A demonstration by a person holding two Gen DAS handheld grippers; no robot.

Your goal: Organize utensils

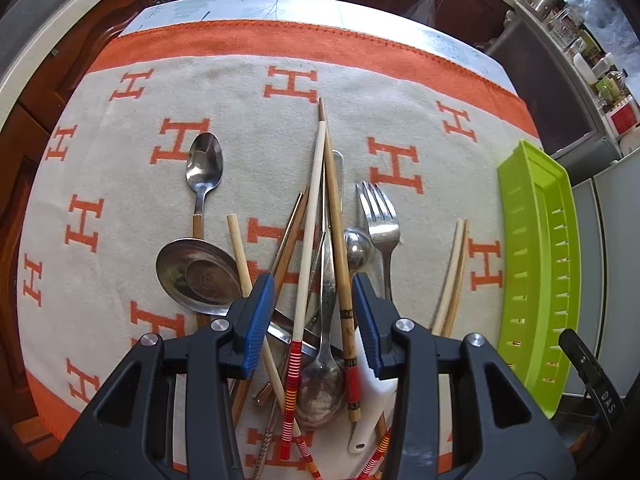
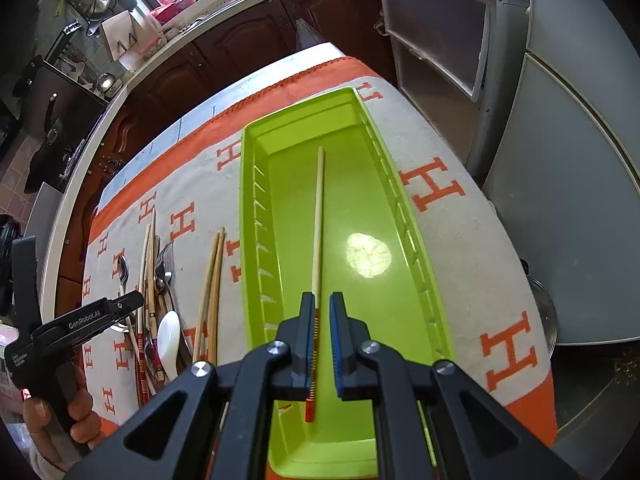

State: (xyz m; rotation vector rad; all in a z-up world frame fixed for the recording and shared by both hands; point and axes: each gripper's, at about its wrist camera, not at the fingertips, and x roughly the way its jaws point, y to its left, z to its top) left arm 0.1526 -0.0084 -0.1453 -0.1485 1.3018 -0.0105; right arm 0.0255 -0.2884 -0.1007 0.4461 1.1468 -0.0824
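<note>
Over the green tray (image 2: 404, 216), which lies along the right edge of the H-patterned cloth (image 2: 460, 248), the right gripper (image 2: 322, 344) hovers with its jaws a narrow gap apart. 1 pale chopstick with a red-striped end (image 2: 318, 216) runs lengthwise down the tray floor, and its striped end sits between the blue pads (image 2: 339, 340), close against the left one. Whether the pads grip it or have just let go cannot be told; it looks laid down, so I judge this the release step.

To finish it well, open wider before lifting, and rise straight up so neither pad drags the stick askew. Keep it parallel to the tray's long walls, leaving room for its mates.

Near the middle of the cloth, the left gripper (image 1: 314, 320) hangs wide open and empty above the heap: a matching striped chopstick (image 1: 308, 264), a bamboo chopstick (image 1: 338, 240), a fork (image 1: 380, 220), a spoon (image 1: 205, 172), a ladle (image 1: 198, 276). 2 plain chopsticks (image 1: 454, 276) lie apart, nearer the tray. The matching stick looks the sensible next pick; take it at the striped end, clear of the crossed metal.
</note>
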